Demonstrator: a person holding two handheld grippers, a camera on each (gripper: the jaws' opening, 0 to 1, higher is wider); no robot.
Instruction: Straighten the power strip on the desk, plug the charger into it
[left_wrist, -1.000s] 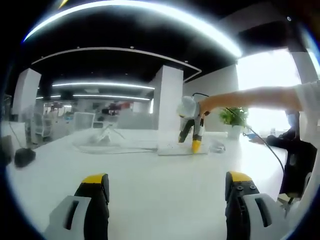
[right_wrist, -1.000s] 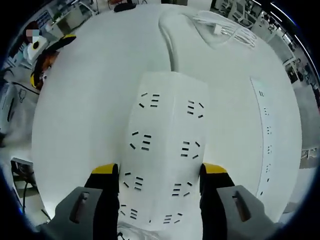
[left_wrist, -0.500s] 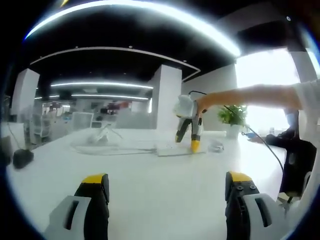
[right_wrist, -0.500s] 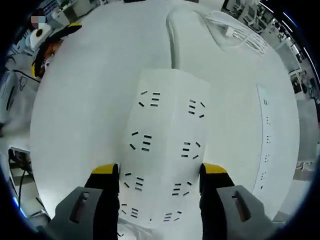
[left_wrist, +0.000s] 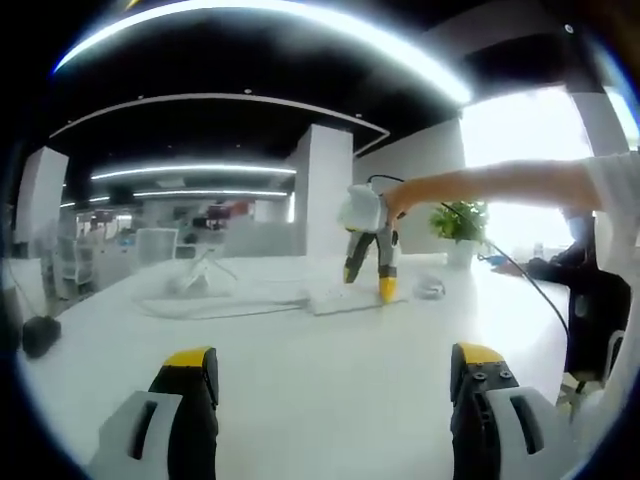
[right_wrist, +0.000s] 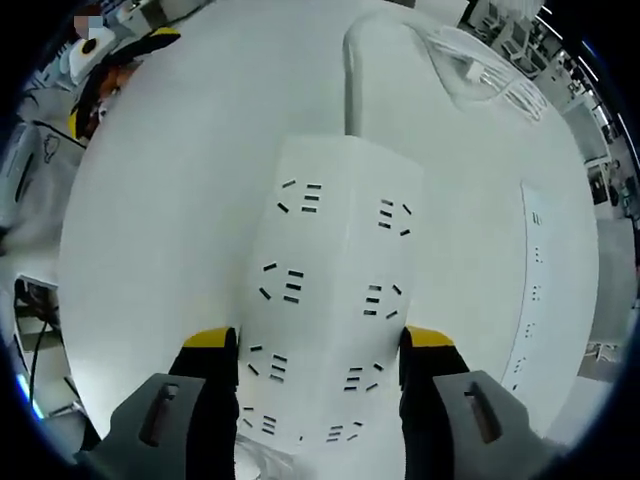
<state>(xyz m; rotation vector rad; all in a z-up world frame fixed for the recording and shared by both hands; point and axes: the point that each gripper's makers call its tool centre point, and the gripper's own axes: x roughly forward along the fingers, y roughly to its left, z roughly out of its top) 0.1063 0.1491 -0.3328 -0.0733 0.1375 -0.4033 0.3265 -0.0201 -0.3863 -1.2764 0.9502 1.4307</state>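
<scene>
Potted plant (left_wrist: 459, 222), white pillar (left_wrist: 321, 190), office chairs (left_wrist: 150, 245)

Power strip (right_wrist: 330, 300): white, two socket rows, flat on desk, frame centre, cord (right_wrist: 352, 70) running to top; clamped between yellow-tipped jaws.

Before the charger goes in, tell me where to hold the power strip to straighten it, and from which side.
Grip the power strip across its width near the end away from the cord, coming down from above. The right gripper already straddles it there, a jaw at each long edge. The flat, narrow body suits that, and the far end then swings like a lever.
</scene>
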